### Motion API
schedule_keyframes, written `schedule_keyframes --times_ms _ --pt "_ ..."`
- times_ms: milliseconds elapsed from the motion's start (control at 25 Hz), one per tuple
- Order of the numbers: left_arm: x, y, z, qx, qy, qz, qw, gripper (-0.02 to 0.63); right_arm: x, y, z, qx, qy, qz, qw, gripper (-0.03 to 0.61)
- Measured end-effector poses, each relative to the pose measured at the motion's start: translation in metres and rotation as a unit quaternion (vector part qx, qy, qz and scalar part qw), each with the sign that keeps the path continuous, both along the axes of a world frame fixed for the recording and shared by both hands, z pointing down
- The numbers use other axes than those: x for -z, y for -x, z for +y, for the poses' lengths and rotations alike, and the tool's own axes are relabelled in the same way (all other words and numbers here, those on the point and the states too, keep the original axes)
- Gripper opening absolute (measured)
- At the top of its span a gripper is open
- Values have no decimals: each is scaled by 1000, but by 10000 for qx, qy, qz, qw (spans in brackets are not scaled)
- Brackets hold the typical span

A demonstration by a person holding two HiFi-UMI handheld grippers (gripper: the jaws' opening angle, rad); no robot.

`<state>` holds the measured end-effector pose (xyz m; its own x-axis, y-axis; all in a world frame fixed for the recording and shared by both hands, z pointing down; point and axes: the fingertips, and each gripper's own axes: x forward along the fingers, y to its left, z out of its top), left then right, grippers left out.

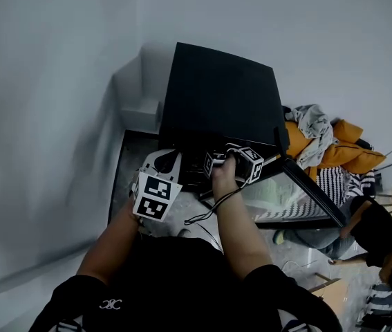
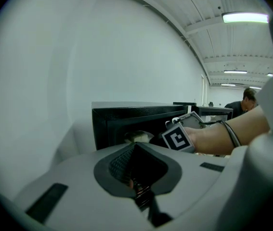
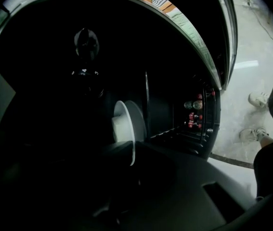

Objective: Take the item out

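matte black boxy appliance [image 1: 220,92], door open. inside, right gripper [image 3: 129,161] fingers pinch the thin rim of a smooth white round plate [image 3: 125,124] — left gripper [image 2: 137,179] fingers closed, empty.

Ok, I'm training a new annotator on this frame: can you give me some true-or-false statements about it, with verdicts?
The black box-shaped cabinet has its door open. True.
The right gripper is clear of the cabinet. False: it reaches inside.
The right jaws grip the rim of a white round dish. True.
The left gripper holds the dish. False: it is empty, outside the cabinet.
No one else is in view. False: a person in black is at lower right.
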<state>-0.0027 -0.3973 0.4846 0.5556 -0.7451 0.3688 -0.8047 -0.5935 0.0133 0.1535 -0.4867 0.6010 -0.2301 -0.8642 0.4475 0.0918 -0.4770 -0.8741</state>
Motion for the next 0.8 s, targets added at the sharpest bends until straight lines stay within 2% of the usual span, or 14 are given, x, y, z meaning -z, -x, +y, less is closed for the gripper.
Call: schedule_keyframes --times_ms 440,800 --pt "5 -6 -8 -111 10 -3 9999 -2 5 9 45 290 -302 10 9991 23" --pt "0 -21 -11 -243 52 -40 9997 -2 2 8 69 315 -405 64 9987 23"
